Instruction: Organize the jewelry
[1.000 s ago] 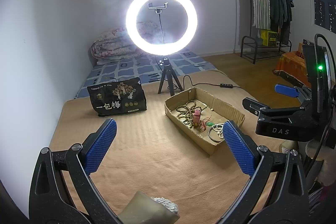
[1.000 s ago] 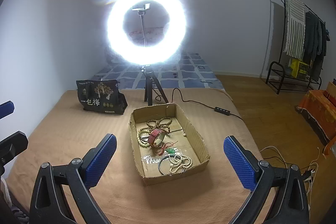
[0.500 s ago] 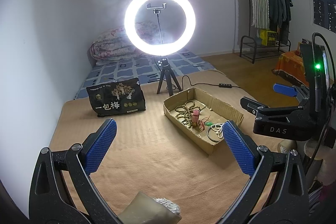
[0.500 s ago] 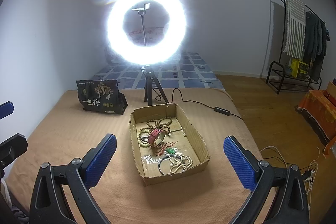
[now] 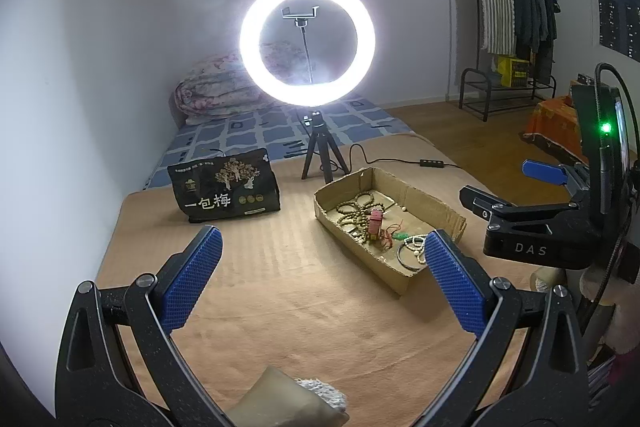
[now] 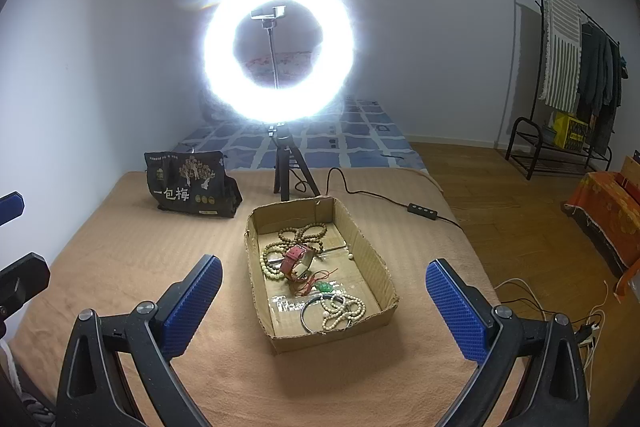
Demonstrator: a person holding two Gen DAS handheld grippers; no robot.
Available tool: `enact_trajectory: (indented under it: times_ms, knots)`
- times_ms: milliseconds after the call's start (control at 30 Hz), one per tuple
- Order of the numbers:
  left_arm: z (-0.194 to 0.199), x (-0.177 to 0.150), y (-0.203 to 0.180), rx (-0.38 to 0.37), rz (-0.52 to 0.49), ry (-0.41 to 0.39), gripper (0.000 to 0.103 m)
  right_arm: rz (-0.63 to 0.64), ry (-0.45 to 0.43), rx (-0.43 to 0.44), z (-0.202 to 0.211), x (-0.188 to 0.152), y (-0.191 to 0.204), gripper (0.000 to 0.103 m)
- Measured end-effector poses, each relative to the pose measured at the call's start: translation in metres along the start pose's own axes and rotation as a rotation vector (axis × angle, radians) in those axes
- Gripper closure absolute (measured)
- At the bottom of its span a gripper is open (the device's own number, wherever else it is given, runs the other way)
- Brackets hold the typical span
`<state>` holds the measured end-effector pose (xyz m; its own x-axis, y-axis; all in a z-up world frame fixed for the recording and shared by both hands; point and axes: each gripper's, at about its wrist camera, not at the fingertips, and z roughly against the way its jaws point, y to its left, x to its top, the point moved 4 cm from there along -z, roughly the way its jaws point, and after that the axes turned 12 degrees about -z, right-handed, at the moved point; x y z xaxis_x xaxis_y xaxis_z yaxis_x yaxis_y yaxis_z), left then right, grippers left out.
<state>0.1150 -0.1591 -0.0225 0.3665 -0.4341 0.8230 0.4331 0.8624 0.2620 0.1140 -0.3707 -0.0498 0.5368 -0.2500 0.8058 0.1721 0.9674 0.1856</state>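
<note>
Right wrist: both hand-held grippers wide apart, empty, w/ cardboard box rim between fingers.

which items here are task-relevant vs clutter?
Job:
cardboard box
bead strands
pink watch
green pendant
metal bangle
white bead bracelet

Lying about:
ring light
black snack bag
clothes rack

A lit ring light stood on a small tripod at centre frame. A black snack bag sat left of it. At far right hung clothes on a rack, above an orange cloth.
</note>
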Motion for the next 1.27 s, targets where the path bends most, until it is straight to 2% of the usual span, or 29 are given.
enact_trajectory:
  times_ms: [1267]
  knots:
    - [0.0032,-0.0018,0.0023,0.023,0.001,-0.01,0.0,0.024,0.016,0.022,0.0015,0.0001,0.0003,0.0]
